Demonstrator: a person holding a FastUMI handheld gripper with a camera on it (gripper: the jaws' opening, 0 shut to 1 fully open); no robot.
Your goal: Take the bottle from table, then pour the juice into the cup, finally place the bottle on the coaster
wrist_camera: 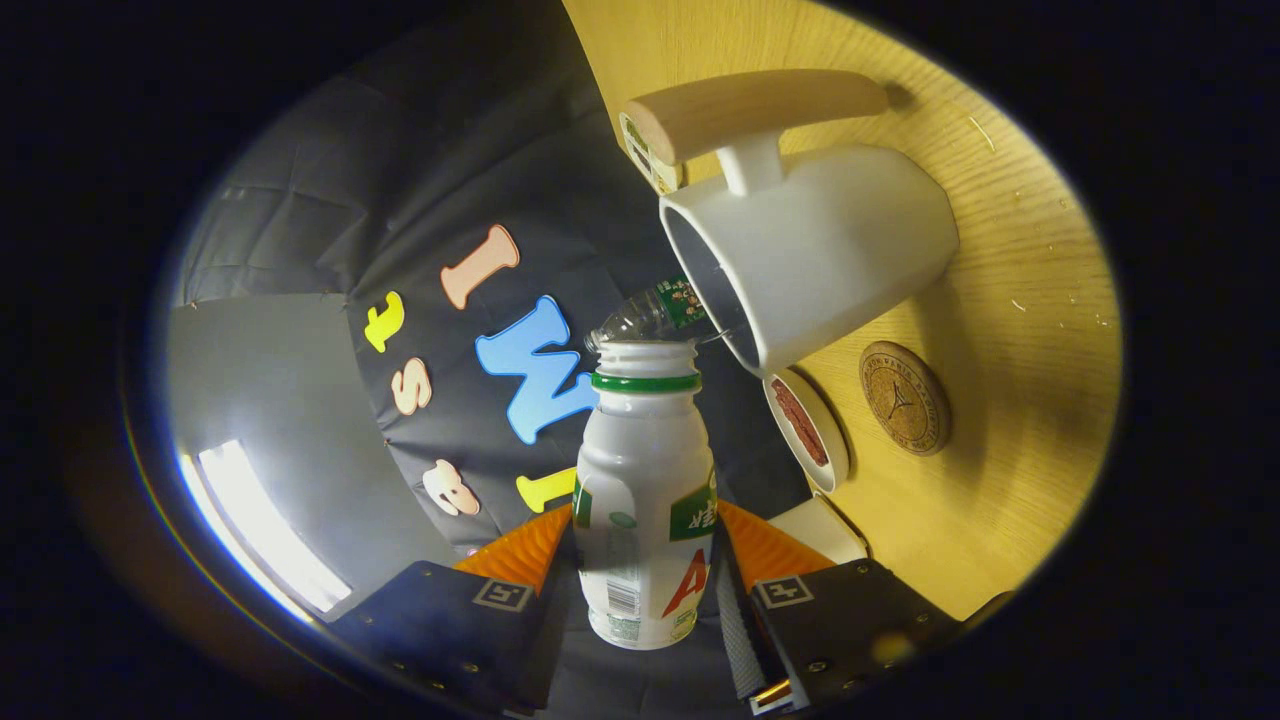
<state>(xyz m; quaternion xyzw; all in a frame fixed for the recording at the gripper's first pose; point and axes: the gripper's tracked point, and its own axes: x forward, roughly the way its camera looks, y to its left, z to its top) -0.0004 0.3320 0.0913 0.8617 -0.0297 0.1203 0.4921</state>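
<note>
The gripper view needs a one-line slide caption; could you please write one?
Tool shut on the uncapped bottle, mouth tipped toward the white cup; coaster beyond.

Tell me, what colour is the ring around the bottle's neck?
Green, clearest in the gripper view: ring on bottle.

The cup [810,260] crowds the bottle [645,500] mouth; the coaster [904,398] beyond seems open to approach.

Clear plastic bottle [648,316] beyond cup rim; small white dish [808,428] with red contents on wooden table [1010,300].
</note>
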